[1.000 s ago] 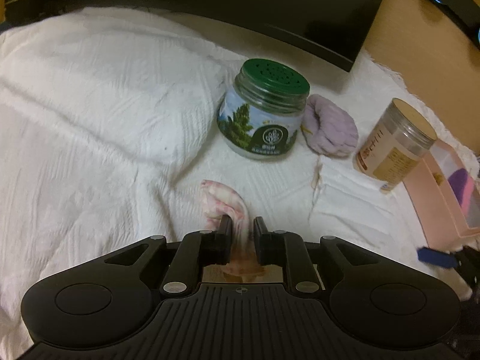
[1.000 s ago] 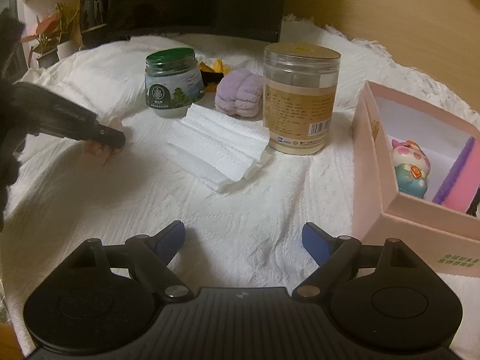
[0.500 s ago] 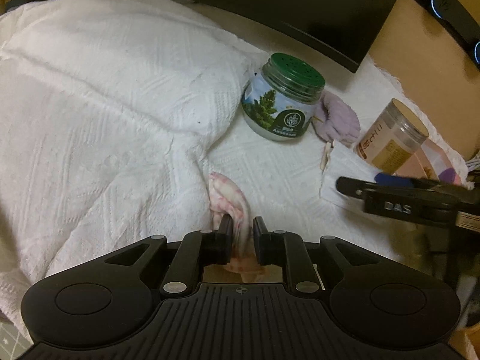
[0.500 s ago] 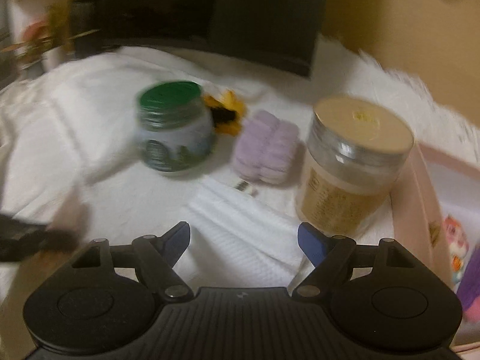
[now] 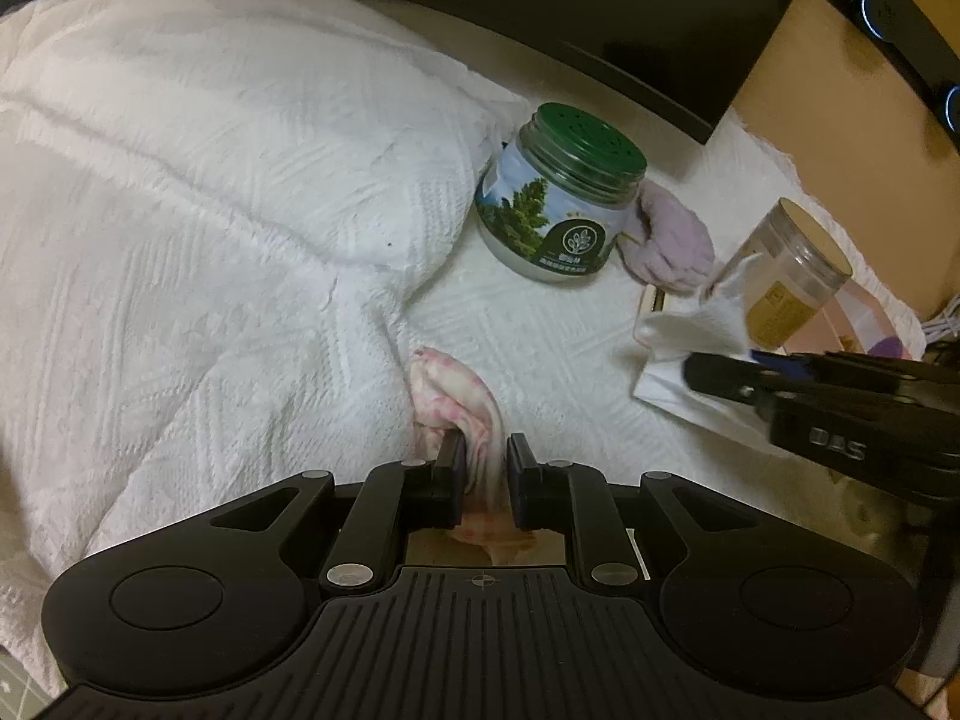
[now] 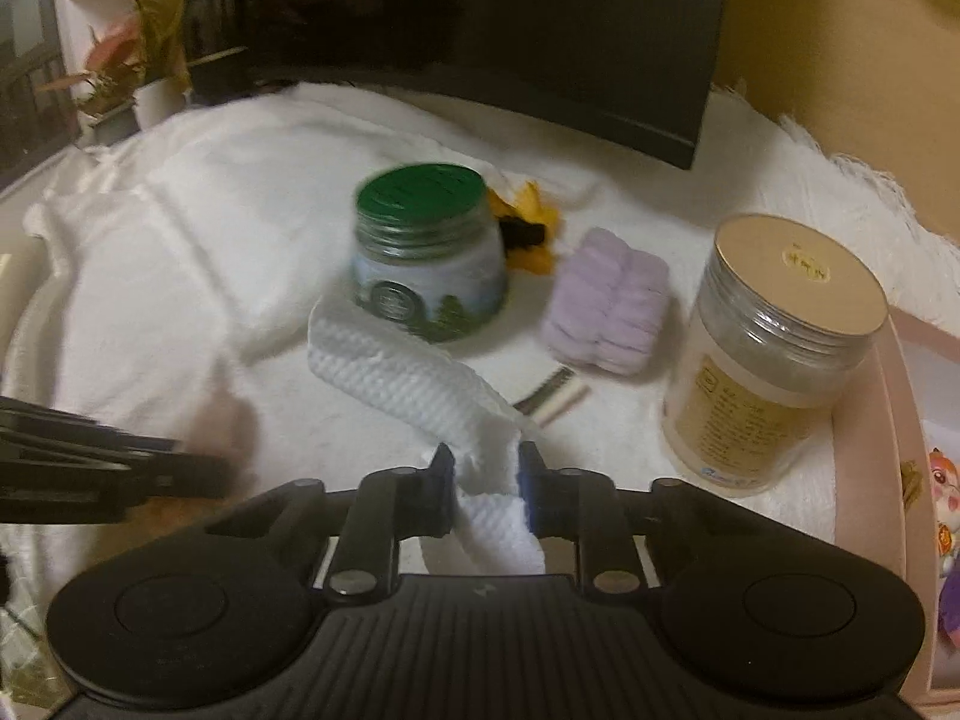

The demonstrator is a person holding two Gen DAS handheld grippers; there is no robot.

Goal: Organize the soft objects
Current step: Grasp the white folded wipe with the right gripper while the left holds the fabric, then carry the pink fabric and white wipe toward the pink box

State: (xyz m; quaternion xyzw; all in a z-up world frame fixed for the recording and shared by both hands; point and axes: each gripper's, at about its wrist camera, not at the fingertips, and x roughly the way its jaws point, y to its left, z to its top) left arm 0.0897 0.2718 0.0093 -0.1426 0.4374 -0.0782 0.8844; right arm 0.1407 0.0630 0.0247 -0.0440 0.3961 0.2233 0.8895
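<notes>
My left gripper [image 5: 485,450] is shut on a pink-and-white soft cloth [image 5: 459,393] that hangs just above the white towel-covered table [image 5: 210,228]. My right gripper [image 6: 483,462] is shut on a white textured cloth [image 6: 414,384] and lifts one end of it; it also shows in the left wrist view [image 5: 696,324], where the right gripper [image 5: 720,369] enters from the right. A folded lilac soft cloth [image 6: 609,315] lies between the two jars. The left gripper's arm [image 6: 90,462] shows blurred at the left of the right wrist view.
A green-lidded jar [image 6: 429,252] and a tall clear jar with a gold lid [image 6: 774,348] stand on the towel. A yellow-and-black object [image 6: 531,228] lies behind the green-lidded jar. A pink box [image 6: 900,420] with toys stands at right. A dark monitor [image 6: 480,30] is behind.
My right gripper has moved forward, closed on the white cloth and raised its end. My left gripper has stayed shut on the pink cloth and drawn back a little.
</notes>
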